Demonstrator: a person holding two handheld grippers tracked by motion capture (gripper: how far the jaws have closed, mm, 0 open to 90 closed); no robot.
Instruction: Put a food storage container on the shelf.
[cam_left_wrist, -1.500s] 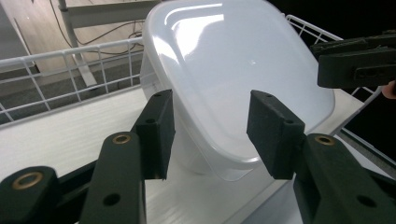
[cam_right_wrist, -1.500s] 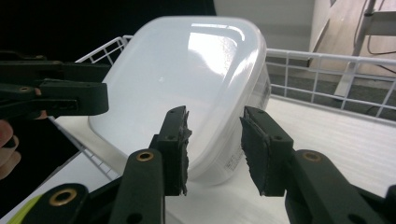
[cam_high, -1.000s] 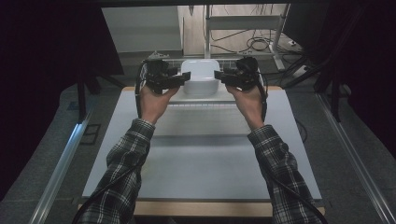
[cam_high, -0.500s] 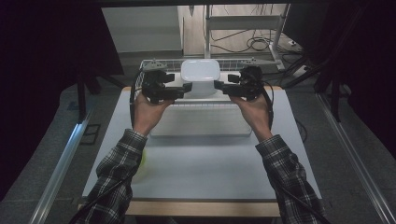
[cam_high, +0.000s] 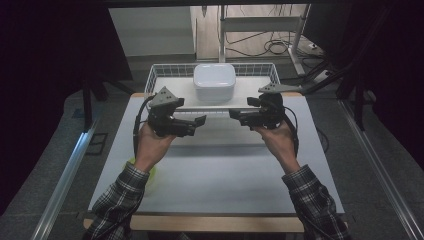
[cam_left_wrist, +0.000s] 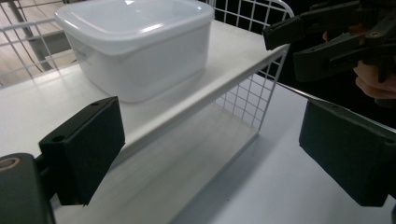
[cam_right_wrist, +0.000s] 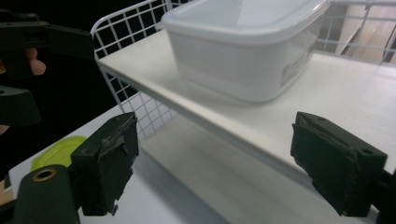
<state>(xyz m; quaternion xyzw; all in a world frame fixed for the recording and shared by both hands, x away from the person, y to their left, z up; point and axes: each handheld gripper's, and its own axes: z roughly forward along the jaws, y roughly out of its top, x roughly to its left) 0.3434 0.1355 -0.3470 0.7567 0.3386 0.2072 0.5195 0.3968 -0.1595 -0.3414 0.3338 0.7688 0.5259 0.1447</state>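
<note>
White plastic and white wire made up most of the scene. Going left to right on the high view, we logged a yellow-green disc (cam_high: 150, 172) lying flat on the worktop (cam_high: 220, 175) near its left edge, partly hidden under our left sleeve. Our left tool (cam_high: 197, 121) hung above the worktop just in front of the wire rack (cam_high: 156, 75), its jaws spread wide with nothing between them. In the left tool's own view those jaws framed the white shelf board (cam_left_wrist: 37, 105) and the bare lower level under it.

At centre we noted the lidded container (cam_high: 214, 82), translucent white, standing upright on the shelf board inside the rack, lid on. It sat well apart from both tools. We saw a printed label (cam_right_wrist: 293, 71) on one of its side walls, too small to read.

Our right tool (cam_high: 236, 116) hung level with the left one, tips facing it across a small gap, not touching. Its jaws also stood wide apart and held nothing. Neither tool touched the rack.
</note>
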